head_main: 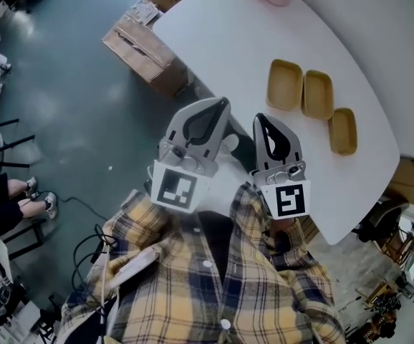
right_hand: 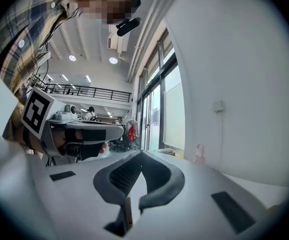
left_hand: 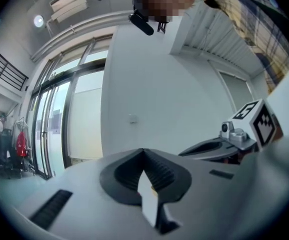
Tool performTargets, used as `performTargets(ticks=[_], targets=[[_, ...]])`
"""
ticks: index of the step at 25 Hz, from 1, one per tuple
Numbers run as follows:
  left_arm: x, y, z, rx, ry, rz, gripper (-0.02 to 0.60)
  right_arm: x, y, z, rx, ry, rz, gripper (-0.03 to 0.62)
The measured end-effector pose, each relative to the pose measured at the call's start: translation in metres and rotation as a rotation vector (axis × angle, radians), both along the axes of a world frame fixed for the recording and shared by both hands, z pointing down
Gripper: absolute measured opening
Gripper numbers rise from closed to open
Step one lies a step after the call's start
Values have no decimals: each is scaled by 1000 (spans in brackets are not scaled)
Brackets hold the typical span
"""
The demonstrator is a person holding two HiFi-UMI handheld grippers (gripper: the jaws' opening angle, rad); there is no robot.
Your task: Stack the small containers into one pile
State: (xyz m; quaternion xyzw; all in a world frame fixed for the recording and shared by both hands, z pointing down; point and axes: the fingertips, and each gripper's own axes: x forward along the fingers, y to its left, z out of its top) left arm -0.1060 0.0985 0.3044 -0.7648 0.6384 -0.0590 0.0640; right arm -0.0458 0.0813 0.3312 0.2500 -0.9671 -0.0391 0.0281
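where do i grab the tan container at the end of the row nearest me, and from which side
Probably its rim wall at the short end nearest you, one jaw inside, one outside, coming from above. The end container sits open side up, and its far end lies close by the middle container. The right gripper, shut now, must open first.

Left gripper [head_main: 208, 115] and right gripper [head_main: 270, 129] side by side, close to the chest, pointing level. Both sets of jaws together, nothing between them.
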Motion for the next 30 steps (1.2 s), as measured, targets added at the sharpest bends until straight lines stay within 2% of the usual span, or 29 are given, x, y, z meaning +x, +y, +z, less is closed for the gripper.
performTargets(ticks=[4, 8, 15, 22, 26, 30], targets=[[-13, -37, -22, 25, -59, 44, 17, -19, -39, -16, 13, -22, 21, 15], [-11, -80, -29, 34, -58, 96, 17, -18, -72, -29, 38, -25, 65, 15], [51, -147, -26, 55, -41, 314, 17, 40, -120, -23, 39, 25, 250, 15], [103, -181, -12, 26, -20, 477, 17, 107, -136, -8, -13, 55, 457, 15], [121, -199, -4, -1, 14, 549, 18, 135, -140, -2, -38, 56, 571, 15], [137, -218, 1, -27, 6, 626, 17, 161, -149, -2, -50, 60, 681, 15]])
